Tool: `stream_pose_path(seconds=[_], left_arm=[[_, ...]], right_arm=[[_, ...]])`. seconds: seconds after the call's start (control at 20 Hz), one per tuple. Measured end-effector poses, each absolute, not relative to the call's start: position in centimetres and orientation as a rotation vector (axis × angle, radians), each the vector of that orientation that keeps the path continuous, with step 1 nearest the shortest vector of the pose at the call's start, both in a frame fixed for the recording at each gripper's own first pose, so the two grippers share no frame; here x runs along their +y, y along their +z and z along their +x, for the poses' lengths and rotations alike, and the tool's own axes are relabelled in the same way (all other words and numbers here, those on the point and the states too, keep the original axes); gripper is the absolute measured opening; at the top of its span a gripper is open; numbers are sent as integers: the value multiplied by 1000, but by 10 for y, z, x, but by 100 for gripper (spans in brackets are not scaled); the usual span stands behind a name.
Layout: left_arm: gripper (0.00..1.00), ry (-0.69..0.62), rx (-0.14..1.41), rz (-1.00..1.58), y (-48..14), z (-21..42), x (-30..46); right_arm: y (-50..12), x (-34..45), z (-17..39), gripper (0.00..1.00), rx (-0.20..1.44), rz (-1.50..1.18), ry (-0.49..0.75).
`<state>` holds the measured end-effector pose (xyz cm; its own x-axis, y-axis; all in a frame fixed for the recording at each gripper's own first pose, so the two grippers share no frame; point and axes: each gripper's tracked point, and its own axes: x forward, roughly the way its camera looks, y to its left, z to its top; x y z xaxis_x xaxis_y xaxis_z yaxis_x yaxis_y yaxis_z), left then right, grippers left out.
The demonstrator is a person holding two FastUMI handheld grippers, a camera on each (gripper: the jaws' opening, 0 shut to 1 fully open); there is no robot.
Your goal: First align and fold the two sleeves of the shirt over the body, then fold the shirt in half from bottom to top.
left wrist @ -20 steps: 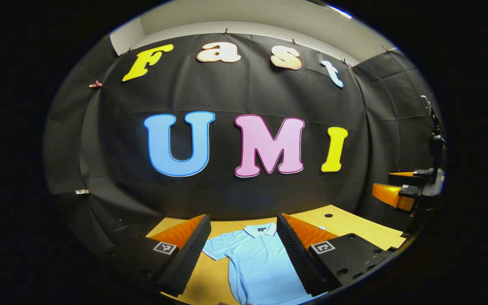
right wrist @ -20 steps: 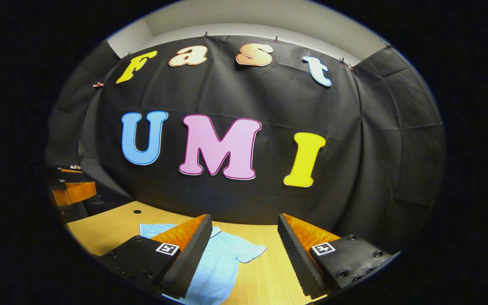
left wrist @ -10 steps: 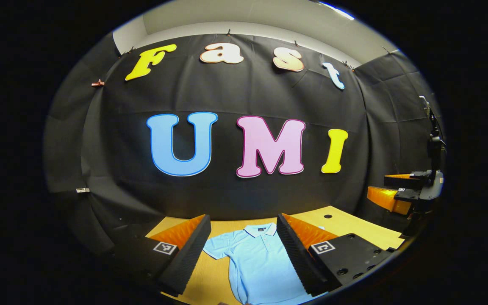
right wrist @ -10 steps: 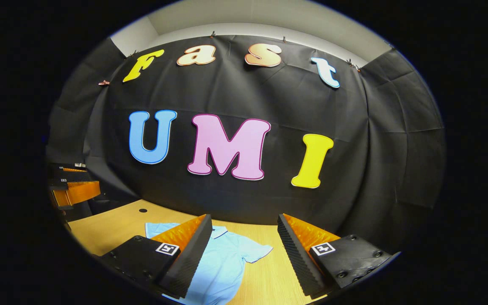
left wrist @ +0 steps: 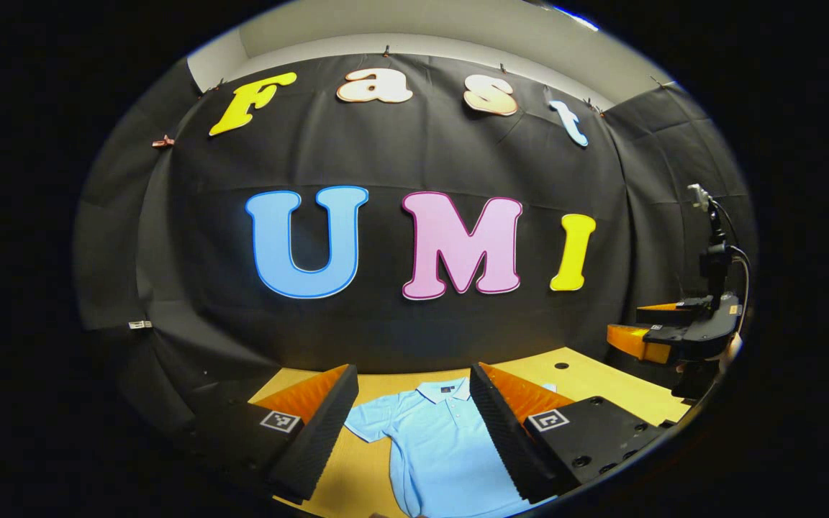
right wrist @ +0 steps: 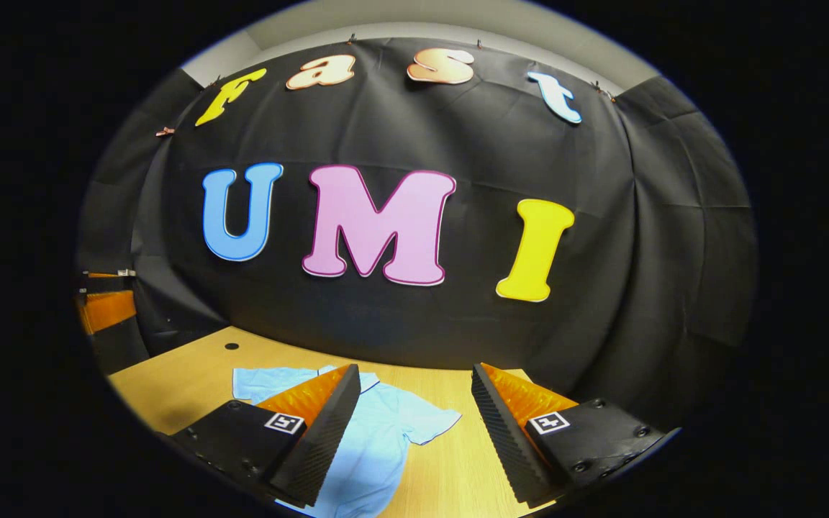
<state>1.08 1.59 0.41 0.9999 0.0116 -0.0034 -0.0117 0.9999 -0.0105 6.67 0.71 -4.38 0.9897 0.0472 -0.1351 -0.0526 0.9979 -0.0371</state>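
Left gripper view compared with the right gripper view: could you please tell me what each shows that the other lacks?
Left gripper view: the light blue polo shirt with its collar and buttoned front, one short sleeve spread out, and the right gripper, open, at the far right edge. Right gripper view: the opposite short sleeve flat on the light wooden table, and the left gripper at the far left edge. Shared: the unfolded shirt on that table, framed by open fingers.

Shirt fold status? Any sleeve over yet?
Nothing done: the shirt lies flat on the table, sleeve spread out. In hand: nothing; left gripper and right gripper hover open above it. Left: both sleeve folds, then bottom-to-top fold.
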Motion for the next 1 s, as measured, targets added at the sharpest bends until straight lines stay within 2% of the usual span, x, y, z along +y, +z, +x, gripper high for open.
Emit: stream_pose_path(seconds=[0.55,1.0], left_arm=[[99,156,113,-78,-36,54,32],[100,226,217,-127,-76,65,30]], right_arm=[[-190,-28,194,97,438,-25,78],[-322,-59,244,97,690,34,0]])
